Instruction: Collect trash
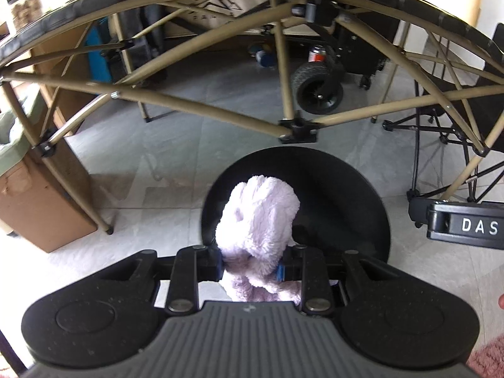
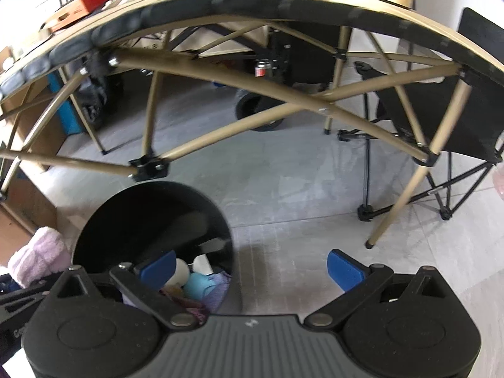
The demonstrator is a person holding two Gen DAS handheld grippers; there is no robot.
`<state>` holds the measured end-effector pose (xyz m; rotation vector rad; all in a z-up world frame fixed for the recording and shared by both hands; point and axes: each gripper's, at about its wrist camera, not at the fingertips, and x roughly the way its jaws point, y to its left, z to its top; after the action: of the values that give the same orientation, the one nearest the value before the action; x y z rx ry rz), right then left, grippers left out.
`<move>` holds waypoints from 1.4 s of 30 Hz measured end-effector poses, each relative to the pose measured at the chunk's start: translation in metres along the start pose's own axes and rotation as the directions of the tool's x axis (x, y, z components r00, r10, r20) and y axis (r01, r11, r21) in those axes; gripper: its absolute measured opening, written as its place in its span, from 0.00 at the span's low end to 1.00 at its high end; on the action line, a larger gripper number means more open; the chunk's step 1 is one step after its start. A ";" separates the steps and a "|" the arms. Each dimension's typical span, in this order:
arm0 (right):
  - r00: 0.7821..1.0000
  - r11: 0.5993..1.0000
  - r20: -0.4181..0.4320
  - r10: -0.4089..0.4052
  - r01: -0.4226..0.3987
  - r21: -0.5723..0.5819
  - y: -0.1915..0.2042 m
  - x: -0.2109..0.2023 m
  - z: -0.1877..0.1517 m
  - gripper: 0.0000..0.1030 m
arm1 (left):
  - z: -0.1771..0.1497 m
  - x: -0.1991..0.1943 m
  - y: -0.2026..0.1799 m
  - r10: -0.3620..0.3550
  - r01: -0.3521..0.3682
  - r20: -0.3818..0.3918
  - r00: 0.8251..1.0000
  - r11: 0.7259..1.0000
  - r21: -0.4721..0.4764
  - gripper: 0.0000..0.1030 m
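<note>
Now the left gripper (image 1: 251, 267) pinches the fluffy lilac cloth (image 1: 260, 217) above the round black bin (image 1: 346, 195), right gripper (image 2: 252, 271) spread empty; an early release could drape it over the near rim

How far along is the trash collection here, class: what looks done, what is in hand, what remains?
Done: several items already lie in the black bin, including a blue cup. In hand: the left gripper is shut on a fluffy lilac cloth held over the bin; the right gripper is open and empty. Left: dropping the cloth in. No other loose trash shows on the floor.
</note>
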<state>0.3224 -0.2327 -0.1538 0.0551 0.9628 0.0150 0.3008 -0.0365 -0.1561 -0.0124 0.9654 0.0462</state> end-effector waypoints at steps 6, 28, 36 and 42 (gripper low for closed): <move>1.000 0.999 0.001 -0.023 0.023 0.040 -0.022 0.002 0.000 1.00 | 0.007 0.014 -0.018 -0.011 0.011 -0.012 1.000 1.000 0.020 0.28; 0.994 0.998 0.106 0.023 -0.029 0.052 -0.036 -0.037 -0.007 1.00 | 0.009 -0.020 -0.019 -0.017 0.017 0.079 0.997 1.000 0.002 0.98; 0.960 0.991 0.248 0.129 -0.122 -0.046 -0.020 -0.121 -0.030 1.00 | -0.011 -0.110 0.014 0.034 -0.031 0.253 0.967 0.999 -0.015 0.98; 0.936 0.971 0.273 0.223 -0.187 -0.150 -0.005 -0.180 -0.083 1.00 | -0.057 -0.180 0.036 0.028 -0.035 0.333 0.942 0.999 0.015 1.00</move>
<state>0.1512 -0.2413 -0.0543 0.0431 0.6590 0.2530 0.1497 -0.0084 -0.0404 0.0300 0.6265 0.0657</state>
